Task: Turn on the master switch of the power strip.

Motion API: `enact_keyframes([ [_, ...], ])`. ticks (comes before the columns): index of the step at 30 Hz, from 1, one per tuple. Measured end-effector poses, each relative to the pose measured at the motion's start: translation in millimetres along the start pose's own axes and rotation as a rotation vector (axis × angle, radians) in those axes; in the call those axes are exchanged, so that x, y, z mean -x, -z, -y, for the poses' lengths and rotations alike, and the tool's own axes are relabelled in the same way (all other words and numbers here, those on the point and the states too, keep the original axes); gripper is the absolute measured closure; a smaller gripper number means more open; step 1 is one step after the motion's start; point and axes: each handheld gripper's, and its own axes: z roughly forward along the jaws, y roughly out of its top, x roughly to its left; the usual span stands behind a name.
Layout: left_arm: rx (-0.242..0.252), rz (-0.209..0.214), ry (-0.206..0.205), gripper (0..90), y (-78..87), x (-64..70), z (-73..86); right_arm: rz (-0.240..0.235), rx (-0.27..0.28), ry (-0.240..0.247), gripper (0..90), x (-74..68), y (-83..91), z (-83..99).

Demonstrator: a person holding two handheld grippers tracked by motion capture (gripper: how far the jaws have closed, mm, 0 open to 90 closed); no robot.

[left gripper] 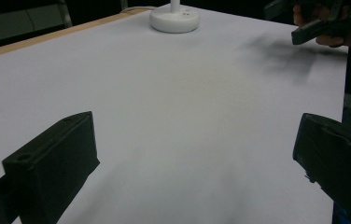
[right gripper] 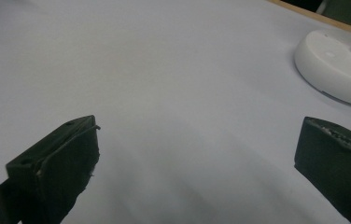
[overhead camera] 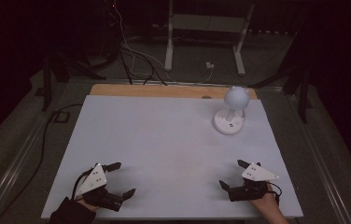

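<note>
Resting near the table's near edge, the left gripper (overhead camera: 121,179) sits at the near left corner of the white table top (overhead camera: 164,140), with its jaws spread wide and nothing between them. The right gripper (overhead camera: 232,174) sits at the near right corner, jaws likewise spread wide and empty. Each carries a grey three-cornered plate on top. A dark sleeve (overhead camera: 71,212) enters at the near left; a bare hand (overhead camera: 264,203) grasps the right unit from the near edge.

The white desk lamp (overhead camera: 231,112) stands upright at the far right of the table top, well apart from both grippers. Its round base (overhead camera: 228,122) lies flat on the surface; a short stem rises to a rounded white head (overhead camera: 236,96). A wooden strip (overhead camera: 164,91) runs along the far edge of the table, just behind the lamp.

In the left gripper view, both black jaws frame bare table surface, the lamp base (left gripper: 174,18) stands at the far edge, and the right gripper (left gripper: 313,21) appears at upper right, held in a hand. In the right gripper view, the jaws stand wide apart over bare surface, and the lamp base (right gripper: 337,67) lies ahead at right, nearer to this gripper than to the left one, not touching either jaw.

Beyond the table, cables and a white metal frame (overhead camera: 206,32) lie on the dark floor.
</note>
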Motion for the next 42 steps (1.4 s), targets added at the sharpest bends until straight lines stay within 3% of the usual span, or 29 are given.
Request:
enact_keyframes([
  [5, -0.001, 0.002, -0.001, 0.3, -0.5, 0.4, 0.0, -0.032, -0.038, -0.015, 0.0, 0.6, 1.6, -1.7],
  [19, 0.004, 0.001, -0.003, 0.3, -0.7, 1.0, -0.9, -0.116, -0.125, 0.027, 0.0, -13.2, -3.0, -11.0],
  [24, 0.001, -0.002, -0.007, 0.3, -1.5, 2.0, -1.2, -0.146, -0.119, 0.032, 0.0, -14.6, 0.0, -20.7],
  [30, 0.006, -0.005, -0.001, 0.3, -1.1, 0.9, -1.3, -0.142, -0.088, 0.02, 0.0, -7.7, 6.2, -31.0],
  [42, 0.006, -0.003, -0.001, 0.3, -1.1, 0.9, -1.5, -0.122, -0.034, 0.043, 0.0, 7.5, 13.7, -56.0],
])
